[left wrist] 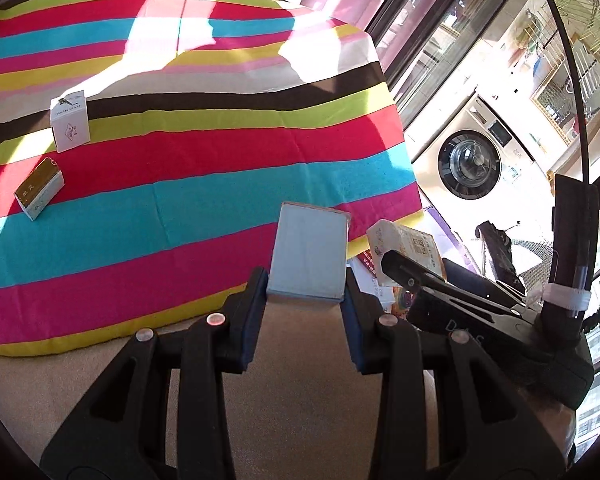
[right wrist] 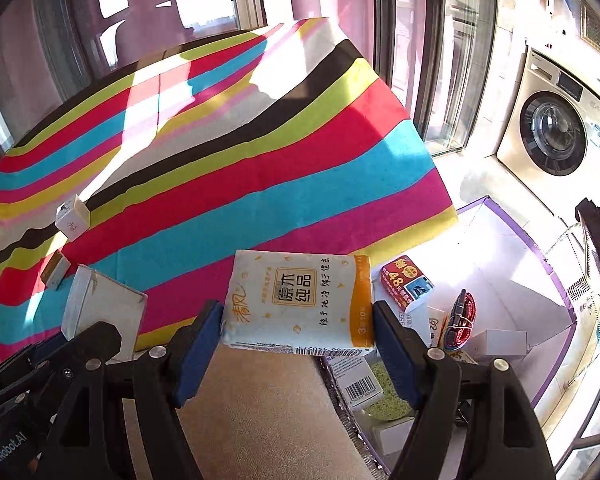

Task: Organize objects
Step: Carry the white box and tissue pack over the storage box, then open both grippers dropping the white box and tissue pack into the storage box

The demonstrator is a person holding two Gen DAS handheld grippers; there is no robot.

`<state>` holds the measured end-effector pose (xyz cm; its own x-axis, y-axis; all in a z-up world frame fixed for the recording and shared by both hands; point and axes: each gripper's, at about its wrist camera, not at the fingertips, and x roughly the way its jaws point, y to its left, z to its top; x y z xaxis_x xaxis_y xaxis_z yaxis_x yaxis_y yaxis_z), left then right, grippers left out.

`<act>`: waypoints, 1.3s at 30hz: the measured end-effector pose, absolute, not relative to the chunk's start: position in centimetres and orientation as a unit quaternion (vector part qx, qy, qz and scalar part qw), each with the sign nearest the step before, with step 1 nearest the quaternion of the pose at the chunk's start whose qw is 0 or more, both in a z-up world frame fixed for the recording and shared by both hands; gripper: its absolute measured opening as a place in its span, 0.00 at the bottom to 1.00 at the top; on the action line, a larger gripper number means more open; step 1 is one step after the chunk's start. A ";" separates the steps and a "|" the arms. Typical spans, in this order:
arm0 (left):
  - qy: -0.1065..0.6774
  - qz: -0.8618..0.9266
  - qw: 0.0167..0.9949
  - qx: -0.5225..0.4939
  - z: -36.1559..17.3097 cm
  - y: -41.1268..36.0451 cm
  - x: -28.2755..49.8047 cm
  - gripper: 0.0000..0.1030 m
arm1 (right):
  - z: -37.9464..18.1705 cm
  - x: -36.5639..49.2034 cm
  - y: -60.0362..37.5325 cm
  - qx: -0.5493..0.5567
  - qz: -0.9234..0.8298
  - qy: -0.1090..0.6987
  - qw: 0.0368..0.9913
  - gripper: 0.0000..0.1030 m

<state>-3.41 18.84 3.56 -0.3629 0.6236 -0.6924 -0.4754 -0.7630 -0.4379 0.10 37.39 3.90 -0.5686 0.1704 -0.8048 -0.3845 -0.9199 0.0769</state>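
My left gripper (left wrist: pixel 305 300) is shut on a pale blue box (left wrist: pixel 310 254), held above the near edge of the striped cloth (left wrist: pixel 204 184). My right gripper (right wrist: pixel 298 334) is shut on a white and orange tissue pack (right wrist: pixel 300 304), lifted over the gap between the cloth and a purple-edged bin. The blue box (right wrist: pixel 100 312) and left gripper show at the left of the right wrist view. The tissue pack (left wrist: pixel 410 246) and right gripper show at the right of the left wrist view. On the cloth stand a white box (left wrist: pixel 70 120) and a gold-topped box (left wrist: pixel 40 188).
A purple-edged white bin (right wrist: pixel 520 280) on the floor right of the cloth holds a red box (right wrist: pixel 406 282), a red strap (right wrist: pixel 460 318) and several packets. A washing machine (right wrist: pixel 556 120) stands beyond it. Glass doors and pink curtains run behind the cloth.
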 end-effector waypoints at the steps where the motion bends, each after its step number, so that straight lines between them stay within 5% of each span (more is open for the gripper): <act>1: -0.081 0.817 0.343 -0.457 3.5 19.6 -3.3 0.39 | 3.8 0.7 38.2 -0.437 0.875 0.123 0.168 0.73; 21: -0.037 0.750 0.450 -0.483 3.1 29.7 -0.1 0.40 | 1.0 8.5 48.1 -0.463 0.822 0.140 0.301 0.73; 24: -0.017 0.733 0.462 -0.499 2.6 30.9 0.3 0.71 | 0.7 9.1 48.7 -0.465 0.816 0.147 0.311 0.74; 25: -0.015 0.735 0.461 -0.496 2.7 30.8 0.4 0.73 | 0.6 9.1 48.9 -0.469 0.812 0.147 0.316 0.75; 39: -0.078 0.767 0.394 -0.500 2.9 24.6 -1.4 0.73 | 1.5 6.1 44.0 -0.470 0.831 0.162 0.250 0.80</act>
<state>-1.37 24.63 2.93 -0.1888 0.6831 -0.7055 -0.5264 -0.6769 -0.5145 6.11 43.97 1.52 -0.4334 0.2621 -0.8623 -0.5672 -0.8228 0.0349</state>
